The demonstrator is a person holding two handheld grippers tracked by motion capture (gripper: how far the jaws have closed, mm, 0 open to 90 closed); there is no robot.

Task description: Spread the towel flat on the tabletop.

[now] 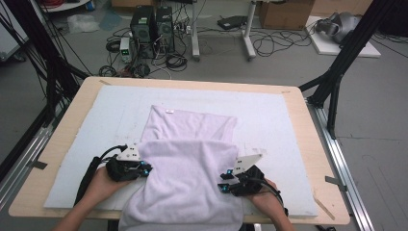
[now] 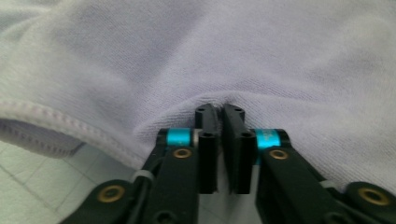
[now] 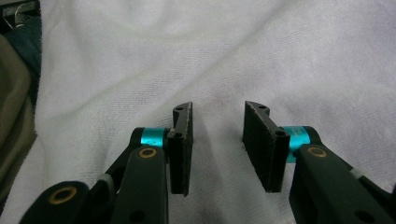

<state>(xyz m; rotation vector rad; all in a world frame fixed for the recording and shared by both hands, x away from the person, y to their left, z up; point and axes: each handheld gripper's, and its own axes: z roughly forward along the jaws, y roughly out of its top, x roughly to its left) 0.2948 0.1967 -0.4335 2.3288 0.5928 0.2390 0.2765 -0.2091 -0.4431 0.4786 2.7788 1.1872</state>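
Observation:
A pale lilac towel (image 1: 187, 168) lies folded on the white mat, its near part hanging over the table's front edge. At the towel's left edge my left gripper (image 1: 146, 168) has its jaws together. In the left gripper view the cloth (image 2: 280, 60) puckers into a small fold pinched between the tips of that gripper (image 2: 220, 109), beside a stitched hem (image 2: 56, 119). My right gripper (image 1: 223, 185) rests at the towel's right side. In the right gripper view it (image 3: 217, 109) is open, the jaws well apart over flat towel (image 3: 233, 46), with nothing between them.
The white mat (image 1: 86, 125) covers a wooden table (image 1: 62, 139). Black frame posts (image 1: 337, 72) stand at both far corners. Computers (image 1: 151, 29), cables and a box lie on the floor beyond the table.

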